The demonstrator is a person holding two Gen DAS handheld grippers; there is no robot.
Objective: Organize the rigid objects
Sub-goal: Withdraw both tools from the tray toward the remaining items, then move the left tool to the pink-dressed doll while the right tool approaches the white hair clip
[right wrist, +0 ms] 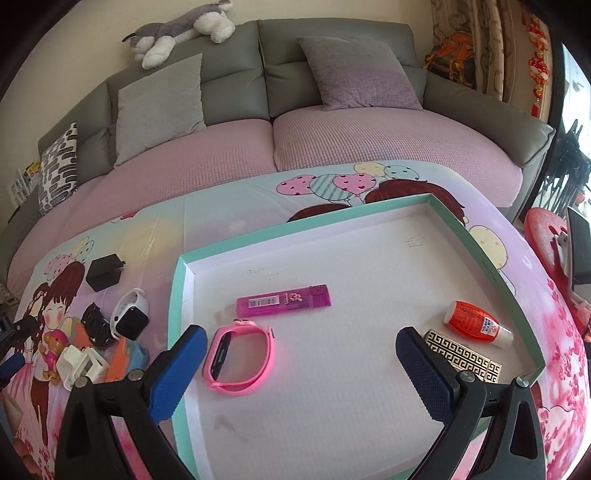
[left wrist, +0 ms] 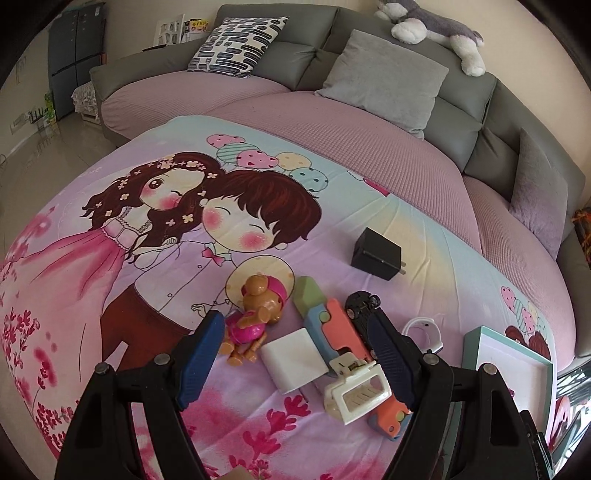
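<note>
White charger block (left wrist: 295,360) lies between the left gripper's (left wrist: 295,356) spread jaws.

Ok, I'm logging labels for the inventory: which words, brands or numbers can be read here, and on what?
None can be quoted with confidence.
Pink lighter: barcode sticker and a printed mark, too small to read.
Orange bottle: white label with print, blurred.
Tray wall: small dark print, illegible.
Tray floor: faint pencil-like scribbles, unreadable.
Books by the sofa: cover text, too blurred.

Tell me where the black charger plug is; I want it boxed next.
The black charger plug lies alone on the cartoon blanket, beyond the toy pile, toward the sofa; in the right wrist view it sits left of the teal box.
</note>
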